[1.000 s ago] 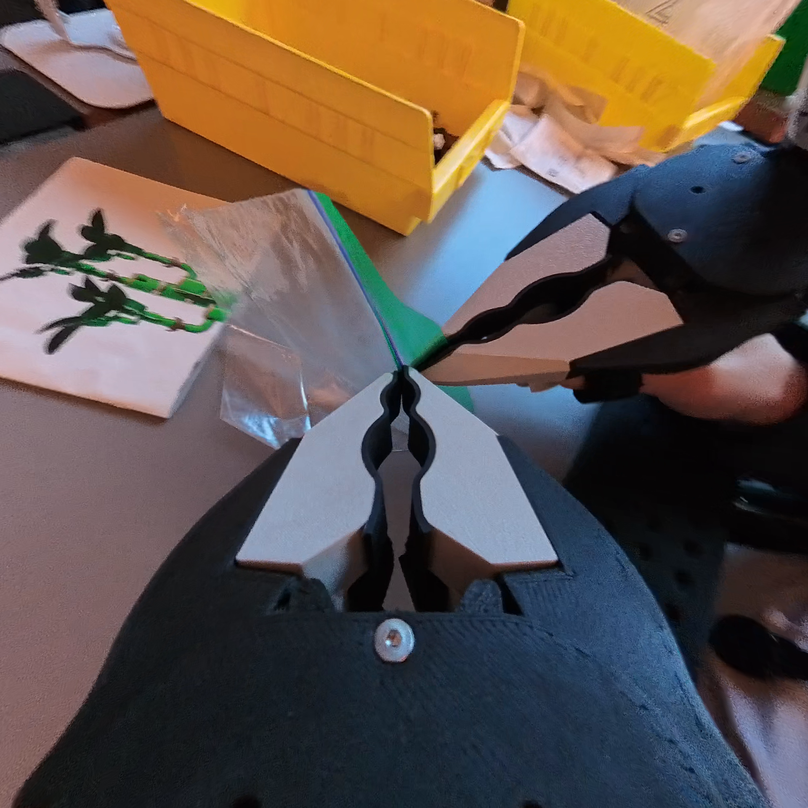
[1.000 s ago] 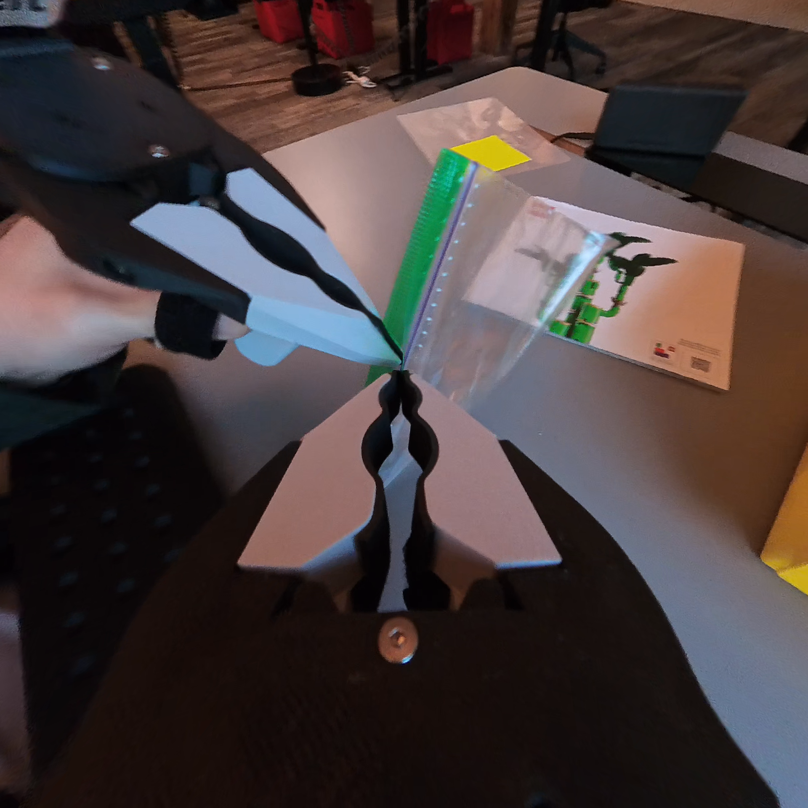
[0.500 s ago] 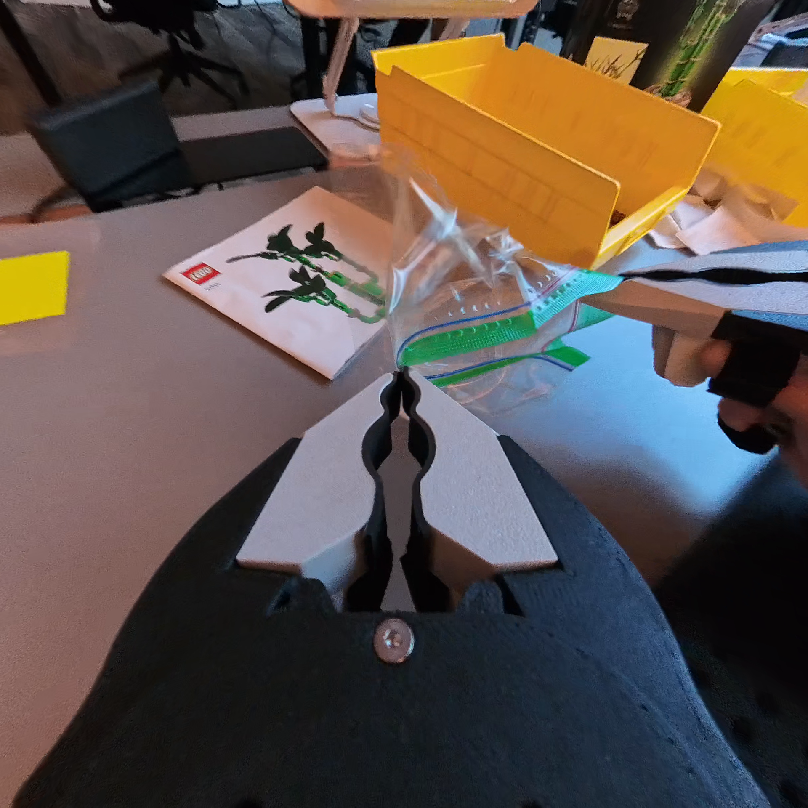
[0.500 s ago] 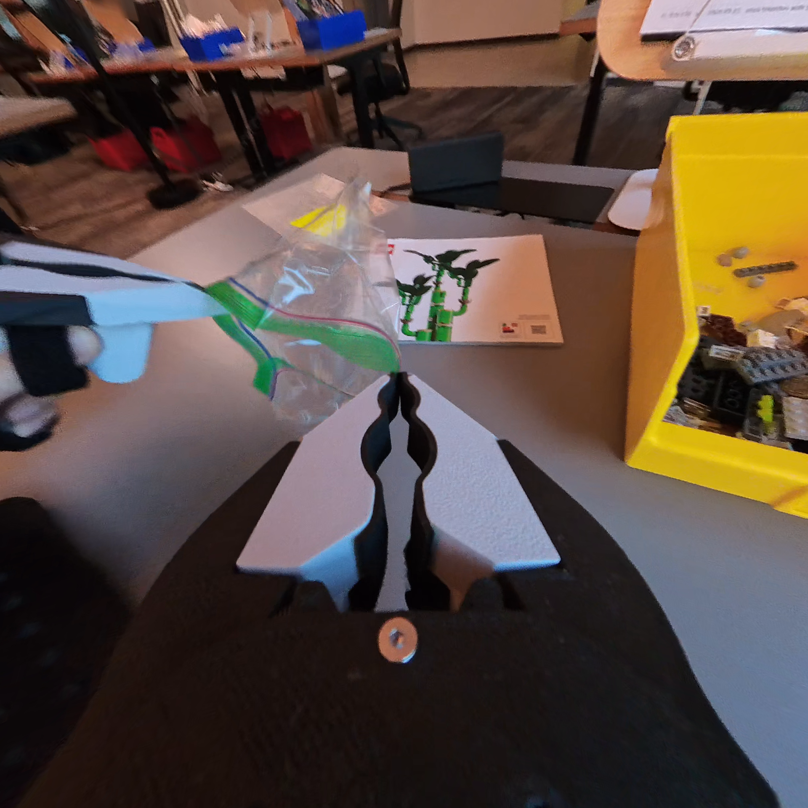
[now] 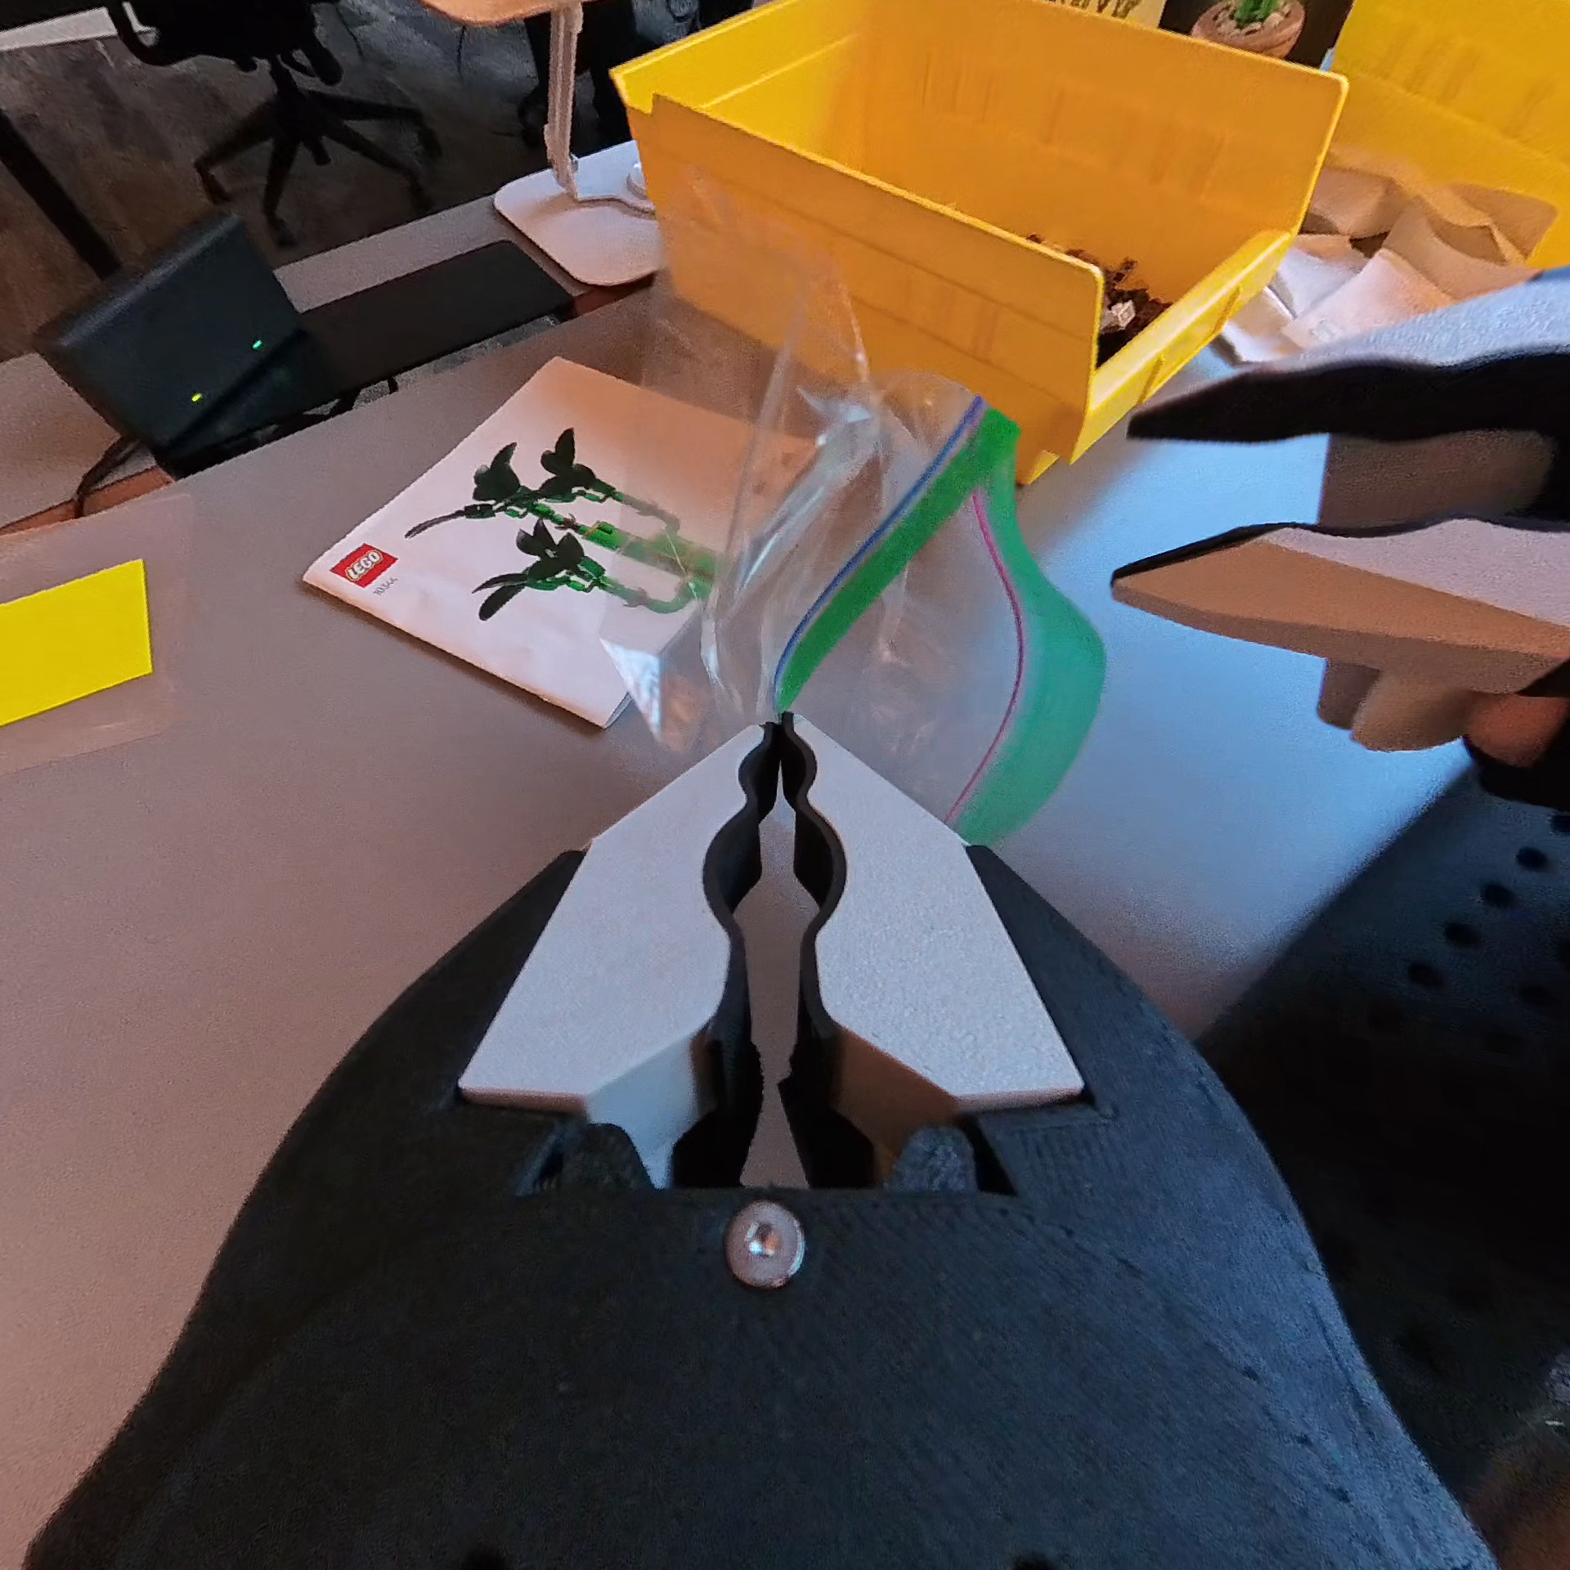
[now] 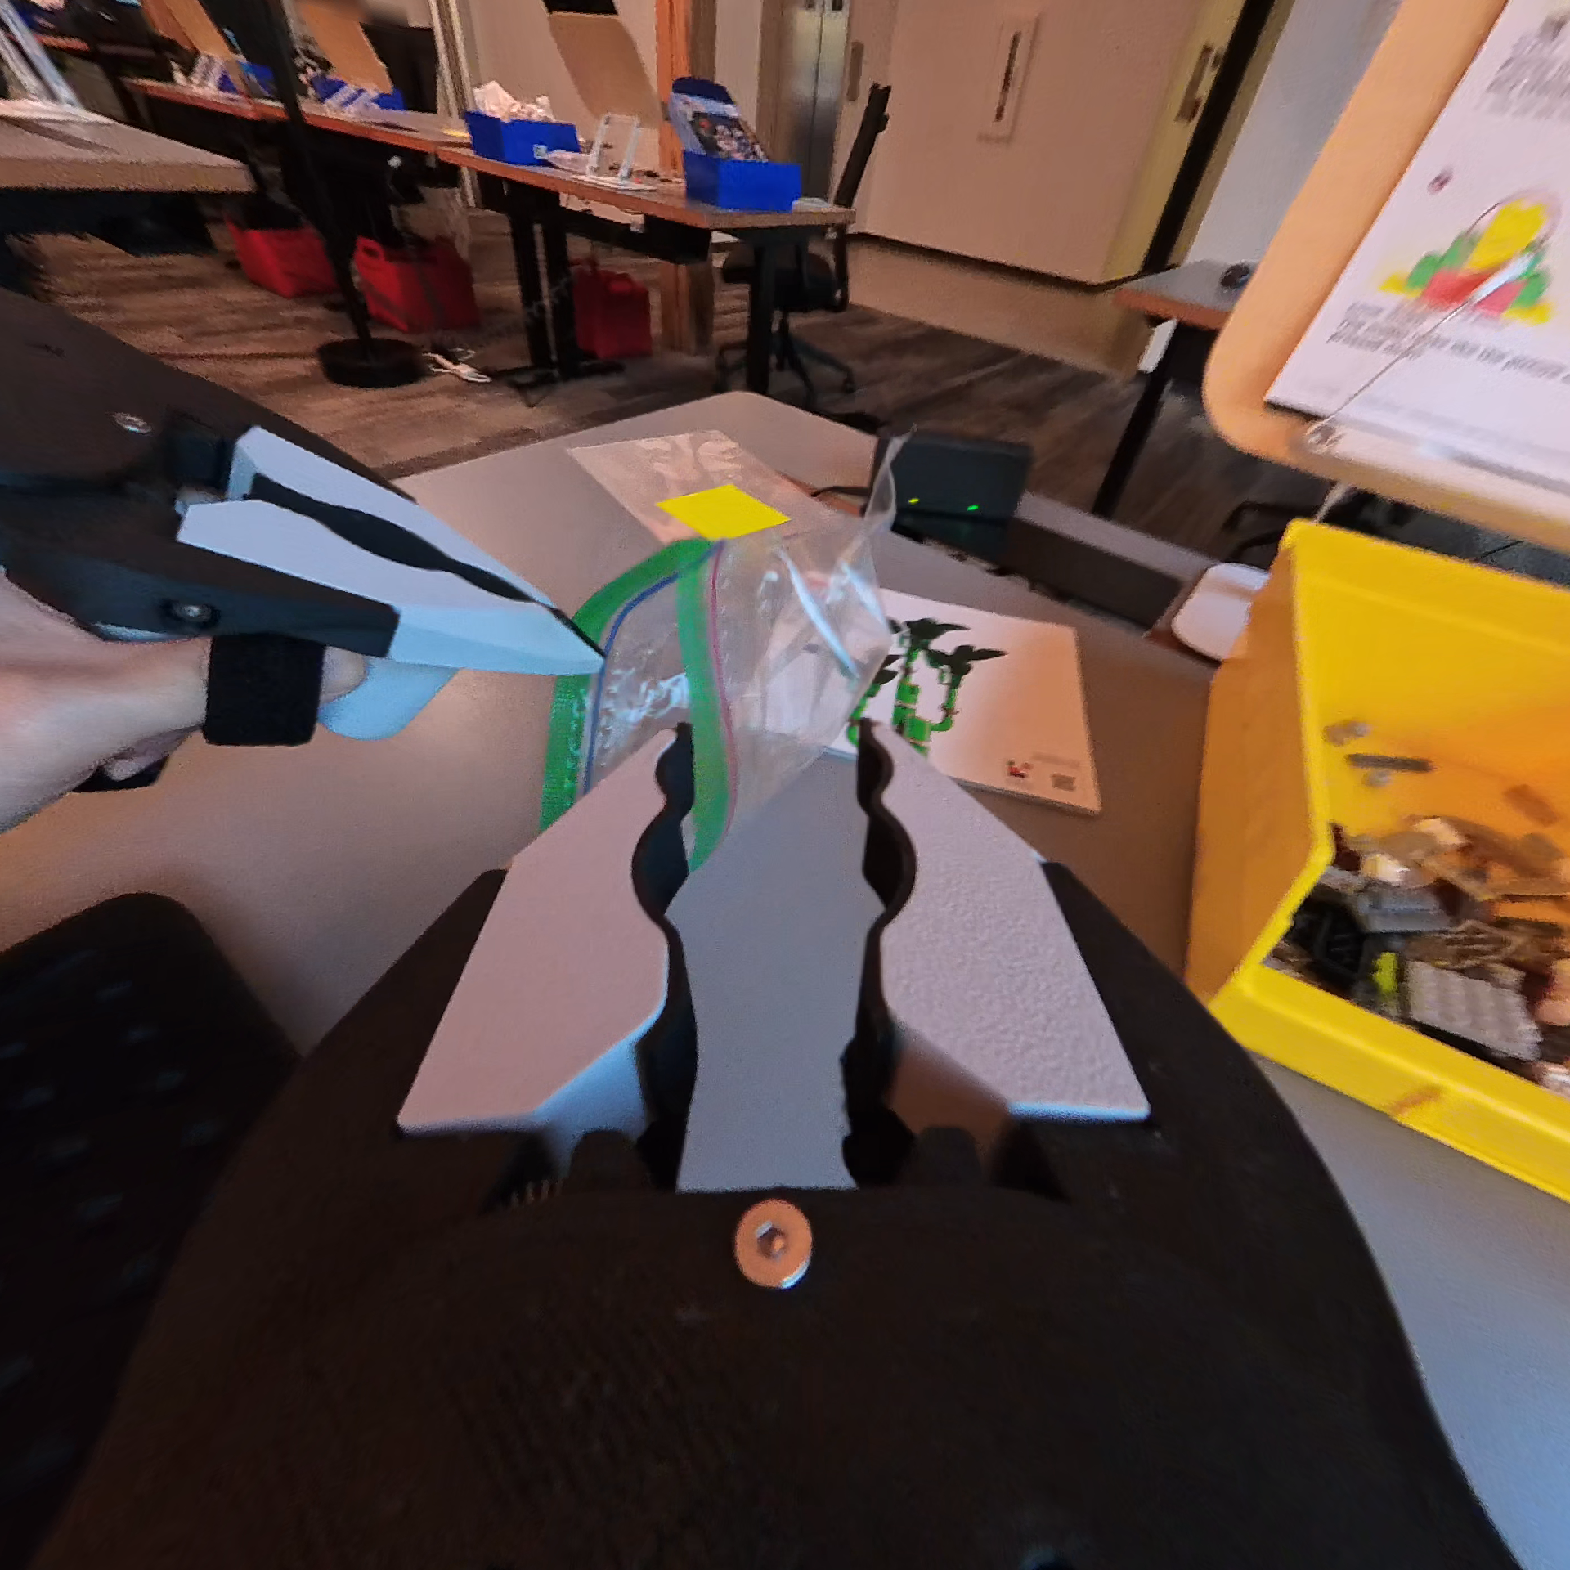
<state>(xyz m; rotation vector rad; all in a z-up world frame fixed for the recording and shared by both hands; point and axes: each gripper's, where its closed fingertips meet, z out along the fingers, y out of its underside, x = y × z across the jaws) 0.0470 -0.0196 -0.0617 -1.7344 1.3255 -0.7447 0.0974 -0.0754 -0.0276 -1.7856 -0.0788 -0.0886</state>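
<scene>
A clear zip bag with a green zip strip hangs above the grey table. My left gripper is shut on one side of the bag's green rim. The bag's mouth gapes, and the other side, with a pink line, hangs loose. My right gripper is open, its left fingertip right by the loose green rim of the bag and holding nothing. In the right wrist view the left gripper pinches the rim from the left. In the left wrist view the right gripper is open, to the right of the bag.
A yellow bin with loose bricks stands behind the bag, at the right in the right wrist view. A building booklet lies on the table, with a yellow note at the left. A dark box sits at the back. A black perforated mat lies near me. There is about 9 cm between the tips of the two grippers.
Both grippers held the bag's rim together, then pulled its mouth apart. My right gripper has now opened and let go; the bag hangs from my left gripper alone.
</scene>
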